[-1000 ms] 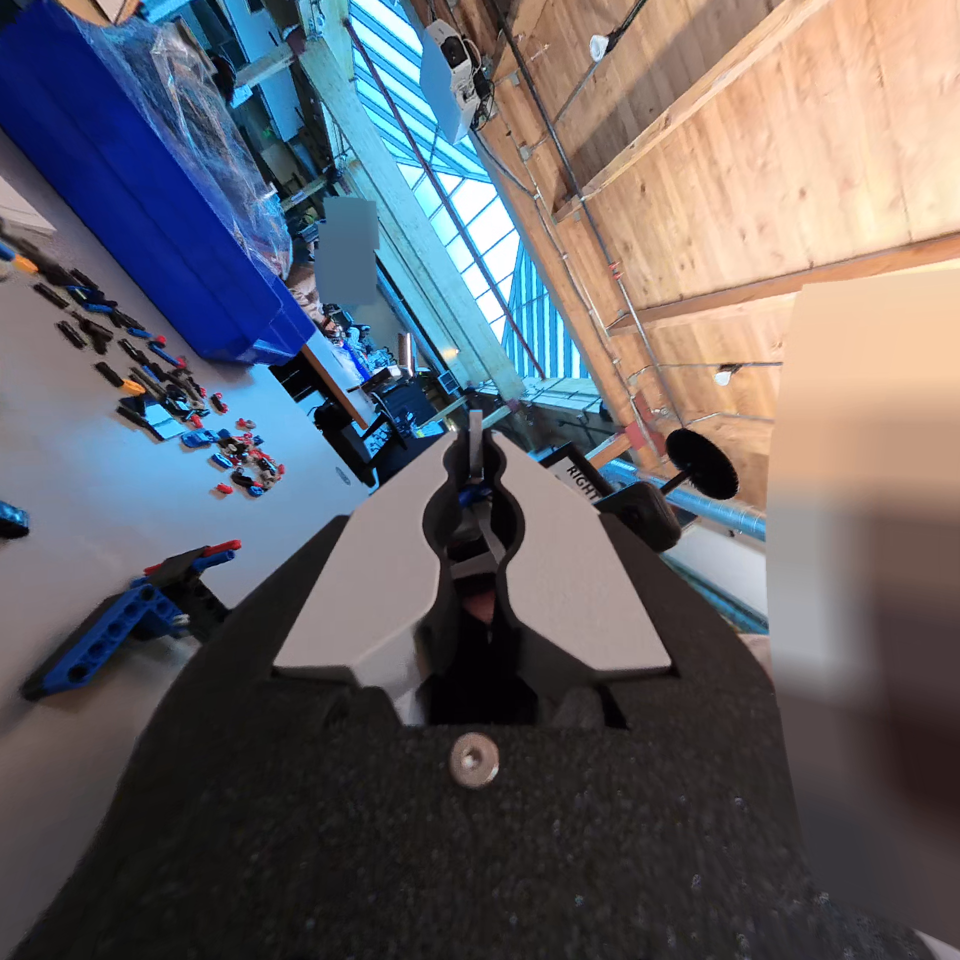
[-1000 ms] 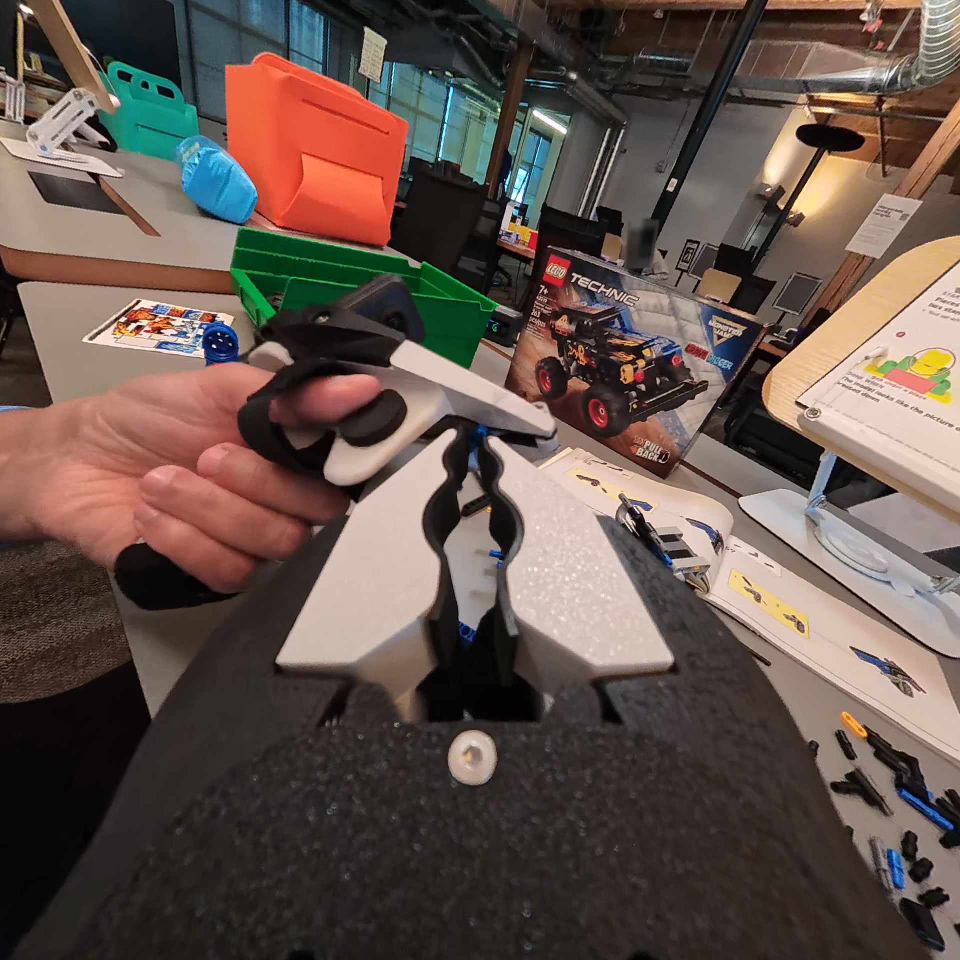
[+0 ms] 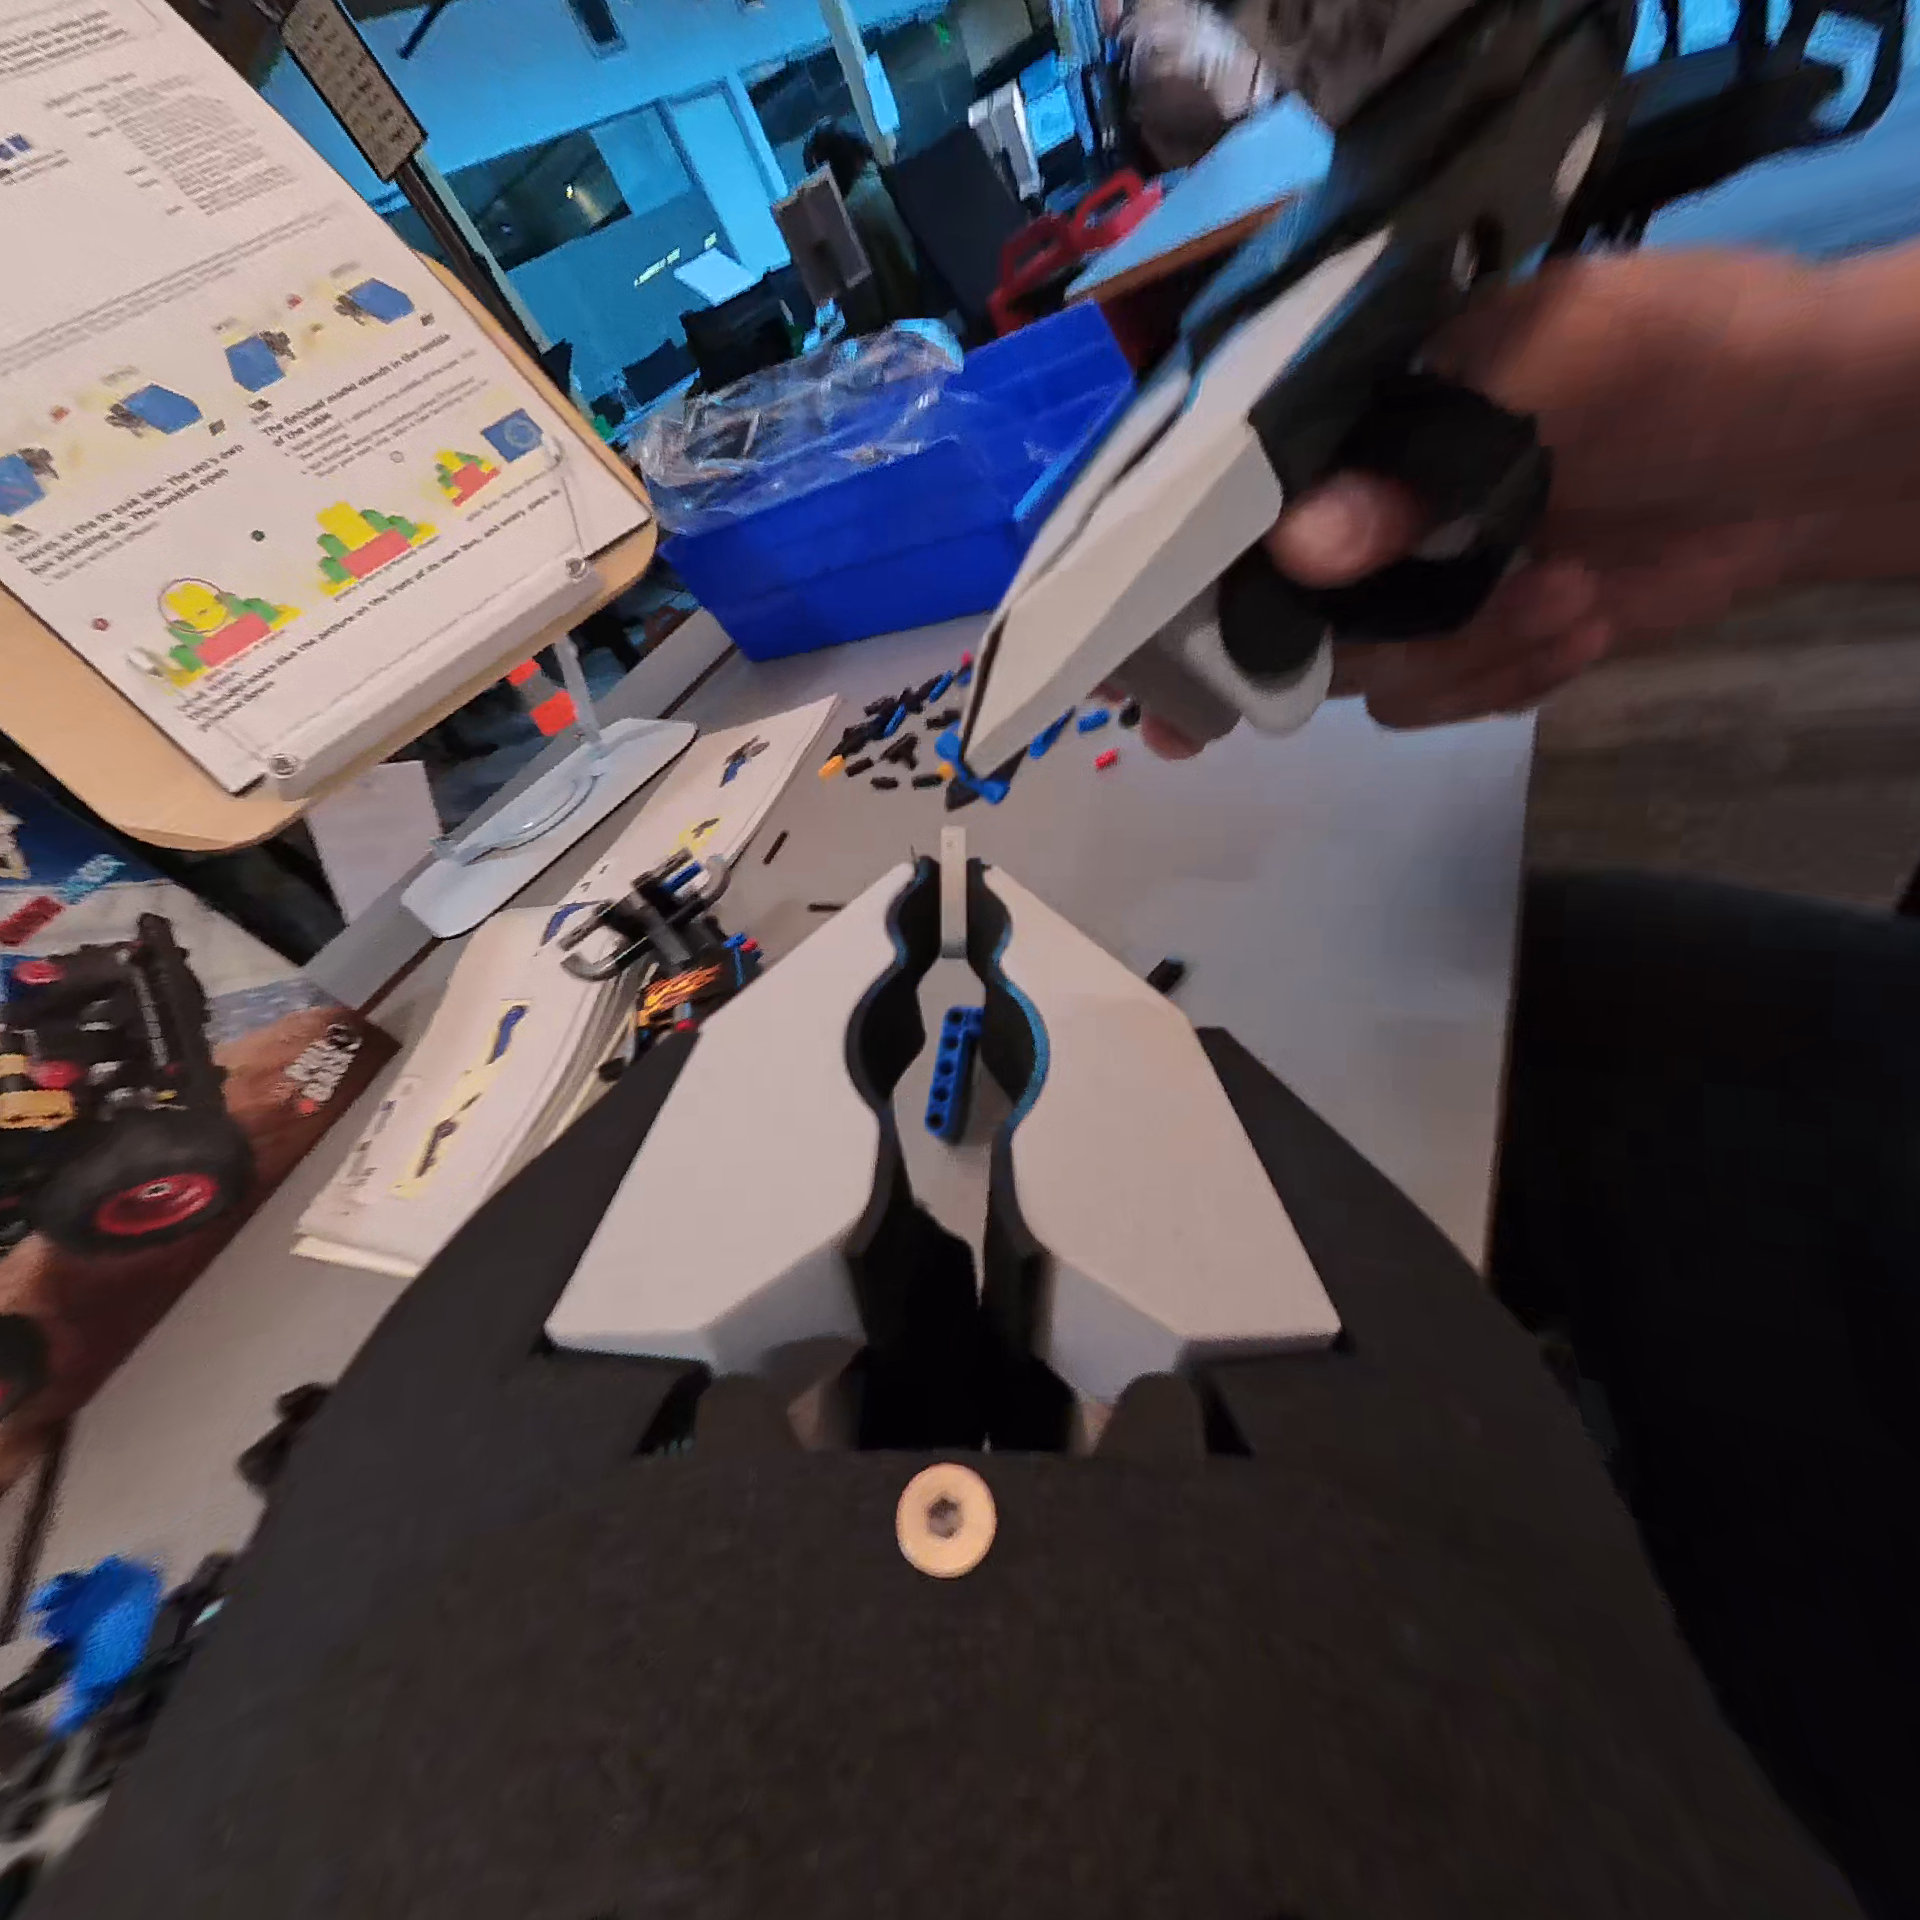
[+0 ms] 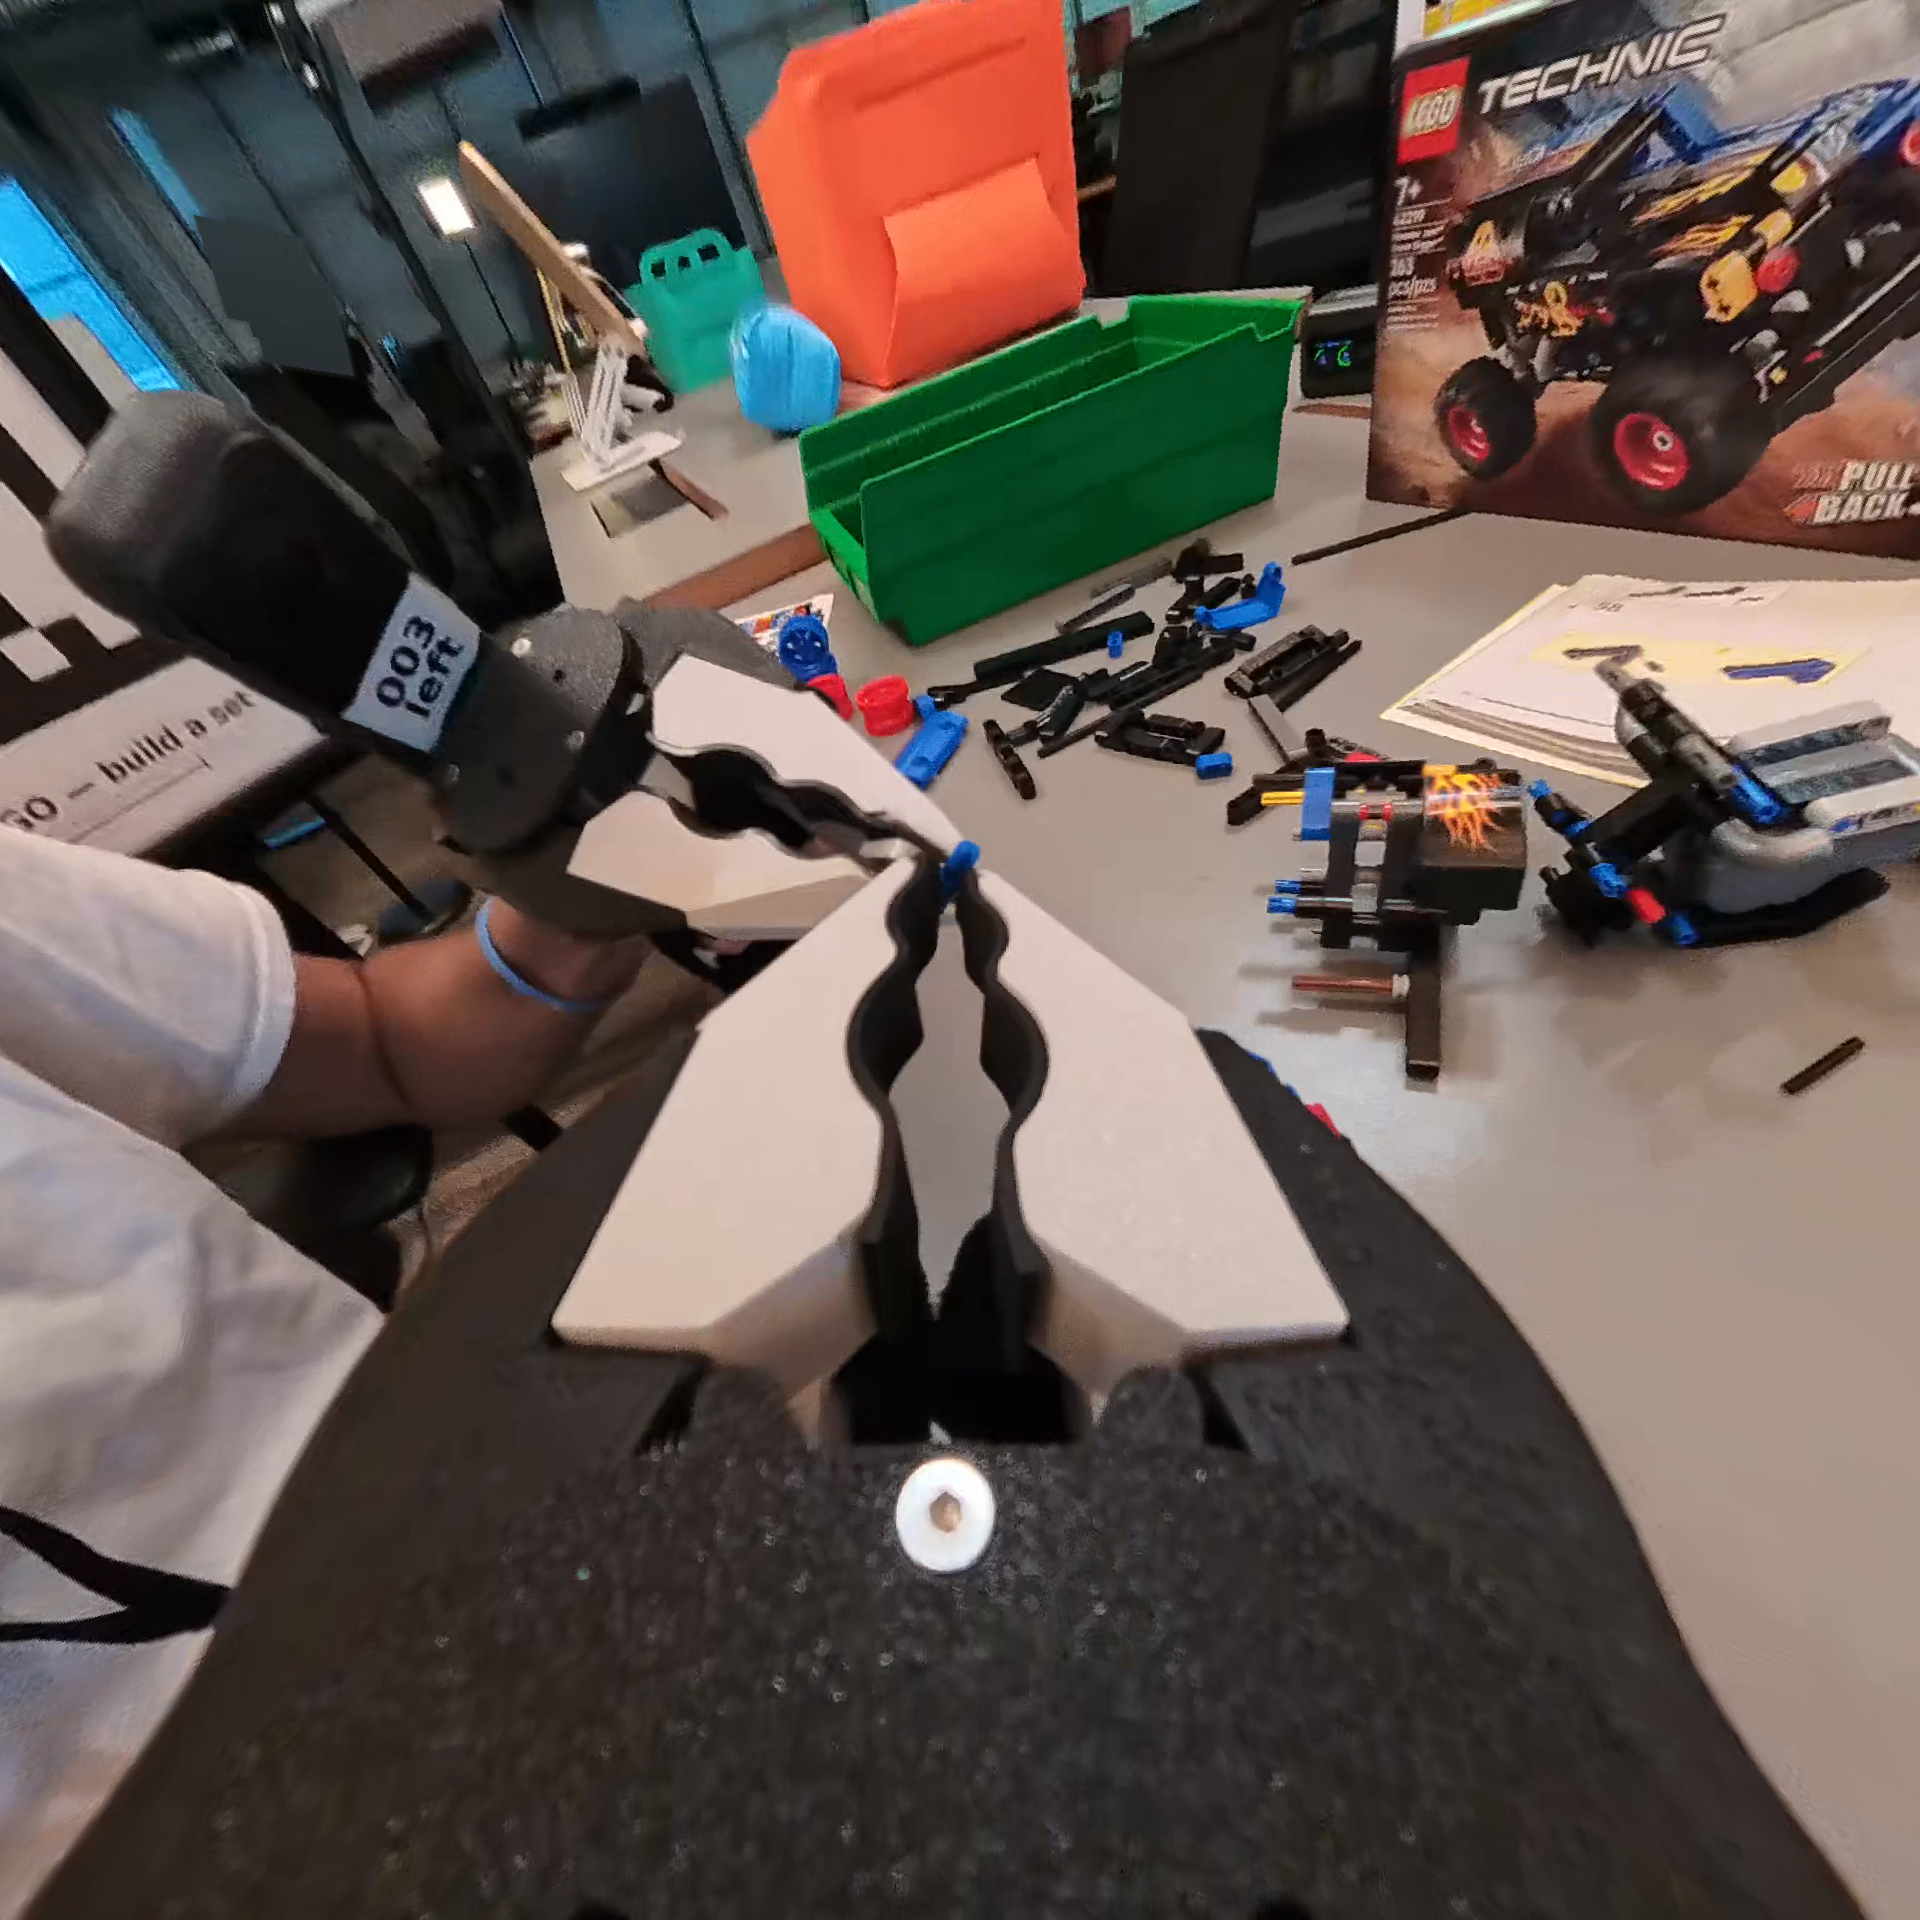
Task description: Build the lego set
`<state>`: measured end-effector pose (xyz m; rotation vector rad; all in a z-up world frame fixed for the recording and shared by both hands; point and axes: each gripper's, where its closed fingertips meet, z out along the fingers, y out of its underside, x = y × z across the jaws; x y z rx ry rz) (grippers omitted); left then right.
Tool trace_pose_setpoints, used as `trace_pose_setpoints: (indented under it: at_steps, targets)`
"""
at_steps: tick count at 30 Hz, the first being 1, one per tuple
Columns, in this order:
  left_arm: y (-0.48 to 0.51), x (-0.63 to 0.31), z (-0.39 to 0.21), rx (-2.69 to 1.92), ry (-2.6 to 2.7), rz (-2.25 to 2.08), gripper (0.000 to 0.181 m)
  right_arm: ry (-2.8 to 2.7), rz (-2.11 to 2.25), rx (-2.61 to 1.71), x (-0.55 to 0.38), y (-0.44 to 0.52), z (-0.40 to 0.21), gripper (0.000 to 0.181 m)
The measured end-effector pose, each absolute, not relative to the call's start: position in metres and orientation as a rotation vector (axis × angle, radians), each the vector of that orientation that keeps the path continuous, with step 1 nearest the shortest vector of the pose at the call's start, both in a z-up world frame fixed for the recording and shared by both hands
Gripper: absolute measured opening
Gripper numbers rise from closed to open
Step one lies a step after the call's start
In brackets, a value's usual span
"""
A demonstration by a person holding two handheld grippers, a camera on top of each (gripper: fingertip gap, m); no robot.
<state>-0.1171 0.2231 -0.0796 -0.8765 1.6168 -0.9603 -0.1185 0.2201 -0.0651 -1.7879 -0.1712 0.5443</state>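
jaws of my left gripper (image 3: 951,868) are clenched on a thin grey piece (image 3: 952,891) that pokes up past the tips, with a blue beam (image 3: 954,1072) showing in the gap behind them. my right gripper (image 4: 940,883) has its jaws pinched on a small blue pin (image 4: 958,862) at the very tips. the two grippers meet tip to tip, above the grey surface (image 4: 1558,1195).

taking the green bin (image 4: 1049,488) as landmark: just in front of it lies a scatter of loose black and blue parts (image 4: 1132,686). right of the bin stands the set box (image 4: 1652,260). farther forward and right of the bin sit a partly built black frame with a flame sticker (image 4: 1413,852), then a grey and black chassis (image 4: 1745,831) touching the open instruction booklet (image 4: 1538,655). behind the bin is an orange container (image 4: 925,187).
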Motion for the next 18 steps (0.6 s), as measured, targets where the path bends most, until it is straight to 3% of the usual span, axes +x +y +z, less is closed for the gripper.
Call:
trace_pose_setpoints:
  at_steps: [18]
  targets:
    - [0.217,-0.108,-0.080,-0.909,1.522,-0.980,0.002,0.028,0.755,-1.638,-0.121,0.229,-0.066,0.003]
